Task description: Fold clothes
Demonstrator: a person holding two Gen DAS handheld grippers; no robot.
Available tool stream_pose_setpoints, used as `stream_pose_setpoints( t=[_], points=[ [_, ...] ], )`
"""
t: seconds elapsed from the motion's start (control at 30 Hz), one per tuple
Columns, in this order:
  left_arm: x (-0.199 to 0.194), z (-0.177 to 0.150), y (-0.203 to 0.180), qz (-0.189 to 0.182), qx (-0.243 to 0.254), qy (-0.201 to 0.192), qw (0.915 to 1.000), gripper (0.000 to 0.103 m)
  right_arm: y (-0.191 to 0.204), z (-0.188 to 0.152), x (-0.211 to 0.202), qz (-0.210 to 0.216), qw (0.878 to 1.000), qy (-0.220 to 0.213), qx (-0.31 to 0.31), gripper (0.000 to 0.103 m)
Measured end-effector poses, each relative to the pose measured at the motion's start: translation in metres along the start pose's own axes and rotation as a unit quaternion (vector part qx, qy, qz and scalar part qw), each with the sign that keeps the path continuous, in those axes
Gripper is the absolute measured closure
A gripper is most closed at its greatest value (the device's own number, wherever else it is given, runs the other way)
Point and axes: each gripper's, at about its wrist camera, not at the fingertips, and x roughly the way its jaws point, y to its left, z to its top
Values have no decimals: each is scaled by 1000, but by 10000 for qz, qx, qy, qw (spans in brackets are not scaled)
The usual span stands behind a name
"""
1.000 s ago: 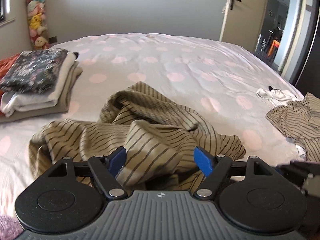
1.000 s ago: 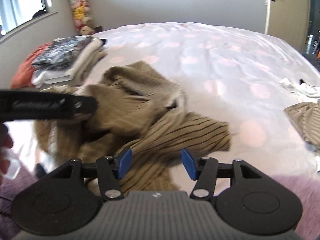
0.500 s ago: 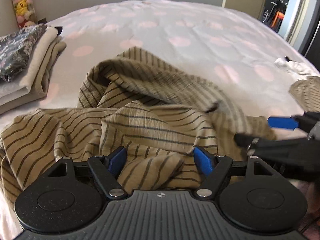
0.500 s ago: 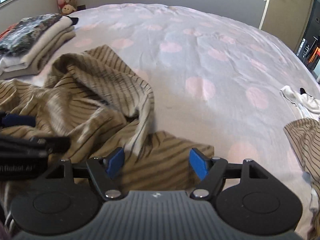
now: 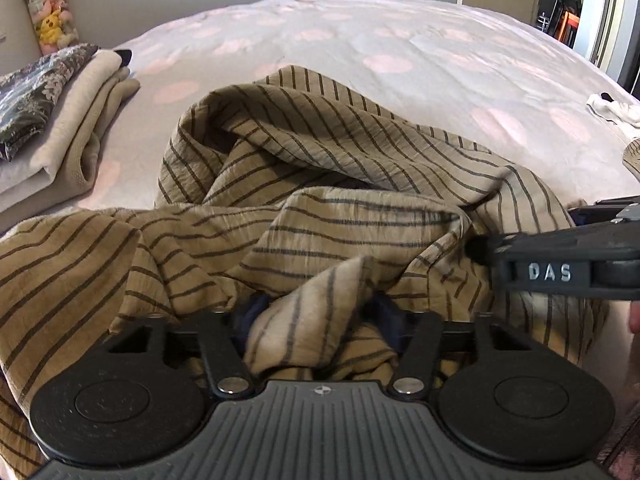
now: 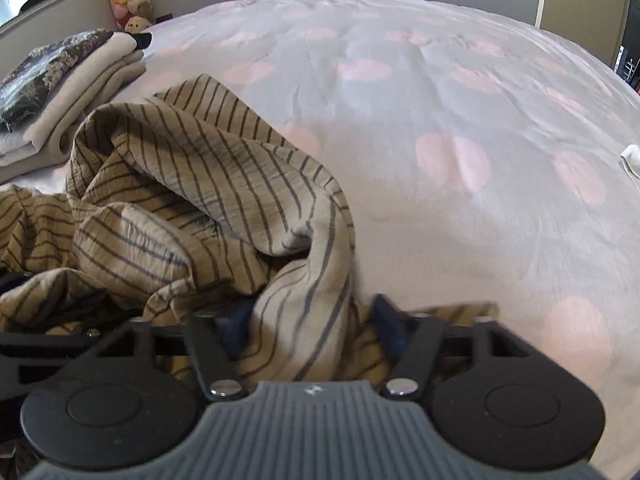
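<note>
Here, in the left wrist view, the left gripper [image 5: 316, 316] sits low over a crumpled tan striped garment [image 5: 320, 184] that lies heaped on the near part of the bed [image 5: 420, 52]. A bunched fold of the striped cloth rises between the two blue pads [image 5: 384, 314], which have just been closing and now press on it from both sides, so the left gripper is clenched on the garment. At the right edge the right gripper [image 5: 476, 246] reaches in sideways, its dark tip touching the cloth, with white letters on its side. On the left of the bed stands a stack of folded clothes [image 5: 68, 120], a dark floral piece on top of beige ones. A small white item [image 5: 612, 108] lies far right on the spotted cover. Plush toys [image 5: 50, 12] hang in the far left corner, and an open doorway [image 5: 564, 4] shows at far right.

In the right wrist view, the right gripper [image 6: 312, 326] likewise bears down on the near right end of the same garment [image 6: 192, 184]. A twisted roll of cloth runs up between its blue pads [image 6: 236, 326]; these too have just been closing and grasp the fabric. The rest of the garment spreads away to the left, with the folded stack [image 6: 72, 84] beyond it on the far left. The pale cover with pink spots [image 6: 452, 156] fills the right side.
</note>
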Motion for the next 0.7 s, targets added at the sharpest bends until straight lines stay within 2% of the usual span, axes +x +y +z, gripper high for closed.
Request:
stream_pose_setpoints(
  t=[0.03,0.07,0.13,0.37,0.5,0.7],
  points=[
    [-2,0,1,49,-18,-34,10000,74,-1,0,0,-19,10000,-16,37,74],
    [-4,0,3,58,-63,-77,9999,82,-3,0,0,-29,10000,-31,86,86],
    [-12,0,7,24,-186,-188,9996,89,-8,1,-3,61,9997,-100,232,95],
    [-42,-3,18,60,-492,-582,9971,94,-9,-3,-29,144,9975,-648,235,96],
    [-59,-4,27,138,-704,-698,9950,95,-9,-5,-45,467,9947,-891,215,97],
    [-83,-14,42,476,-897,-546,9933,96,7,-17,-72,968,9897,-1052,29,97]
  ],
)
